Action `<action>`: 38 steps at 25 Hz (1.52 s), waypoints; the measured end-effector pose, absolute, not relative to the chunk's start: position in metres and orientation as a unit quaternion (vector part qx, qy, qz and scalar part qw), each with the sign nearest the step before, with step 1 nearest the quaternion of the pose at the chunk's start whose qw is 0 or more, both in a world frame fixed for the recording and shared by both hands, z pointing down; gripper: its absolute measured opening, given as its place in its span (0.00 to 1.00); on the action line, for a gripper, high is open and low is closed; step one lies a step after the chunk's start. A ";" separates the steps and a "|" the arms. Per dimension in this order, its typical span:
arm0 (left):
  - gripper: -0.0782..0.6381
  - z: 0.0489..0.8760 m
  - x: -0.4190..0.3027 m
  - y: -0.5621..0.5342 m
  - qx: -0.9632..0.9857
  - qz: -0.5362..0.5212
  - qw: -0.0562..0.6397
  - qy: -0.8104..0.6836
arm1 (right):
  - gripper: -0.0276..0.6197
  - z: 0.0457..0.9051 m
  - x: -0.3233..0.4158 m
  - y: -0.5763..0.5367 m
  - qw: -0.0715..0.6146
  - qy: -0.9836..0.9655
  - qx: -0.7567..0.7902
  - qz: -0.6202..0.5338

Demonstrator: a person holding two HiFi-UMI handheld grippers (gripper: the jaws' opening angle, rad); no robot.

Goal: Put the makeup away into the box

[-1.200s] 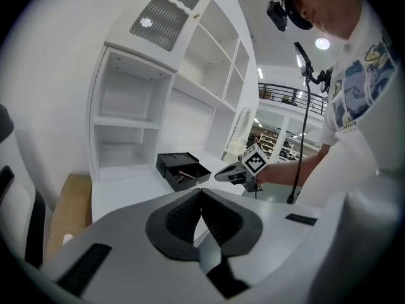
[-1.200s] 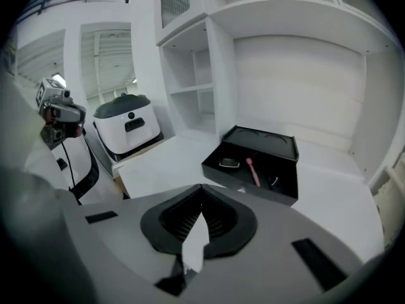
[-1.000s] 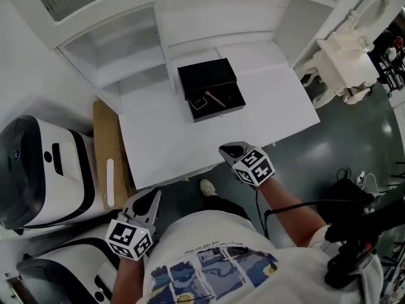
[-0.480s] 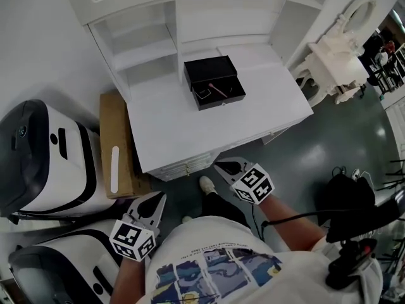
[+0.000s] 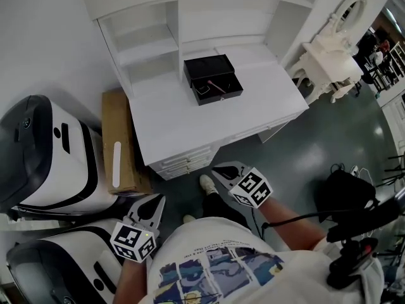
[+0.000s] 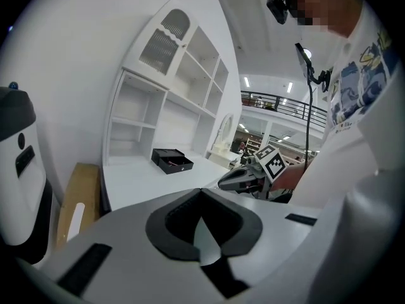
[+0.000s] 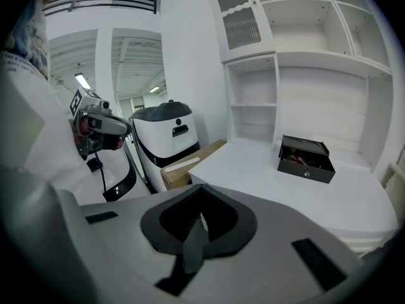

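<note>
while the left claw [image 5: 156, 199] and right claw [image 5: 216, 168] hang clenched and empty, well short of the tabletop [image 5: 183, 122], the open box [image 5: 204, 67] there holds makeup [image 5: 216, 85]; best step closer before shutting its lid.

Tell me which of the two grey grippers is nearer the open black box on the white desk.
The right gripper, just off the white desk's front edge; the left gripper sits farther back.
</note>
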State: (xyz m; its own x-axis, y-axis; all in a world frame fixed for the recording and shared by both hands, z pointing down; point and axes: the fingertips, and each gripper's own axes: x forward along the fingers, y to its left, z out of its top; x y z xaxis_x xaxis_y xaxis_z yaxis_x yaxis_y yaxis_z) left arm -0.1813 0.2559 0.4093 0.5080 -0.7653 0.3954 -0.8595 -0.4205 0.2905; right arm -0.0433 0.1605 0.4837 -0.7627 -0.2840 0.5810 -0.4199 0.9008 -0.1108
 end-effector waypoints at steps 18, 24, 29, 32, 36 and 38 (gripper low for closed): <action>0.13 0.417 -0.195 0.277 0.828 0.096 0.236 -0.500 | 0.08 0.479 -0.072 0.190 0.292 -0.938 0.159 0.092; 0.13 0.420 -0.194 0.281 0.828 0.097 0.236 -0.499 | 0.08 0.476 -0.074 0.197 0.292 -0.940 0.153 0.083; 0.13 0.419 -0.190 0.282 0.829 0.096 0.237 -0.498 | 0.08 0.475 -0.072 0.201 0.295 -0.940 0.150 0.079; 0.13 0.419 -0.190 0.283 0.829 0.097 0.237 -0.497 | 0.08 0.474 -0.073 0.202 0.293 -0.941 0.148 0.078; 0.13 0.421 -0.189 0.283 0.829 0.098 0.237 -0.498 | 0.08 0.474 -0.072 0.203 0.294 -0.942 0.147 0.076; 0.13 0.421 -0.189 0.283 0.829 0.099 0.236 -0.498 | 0.08 0.474 -0.072 0.202 0.294 -0.942 0.147 0.075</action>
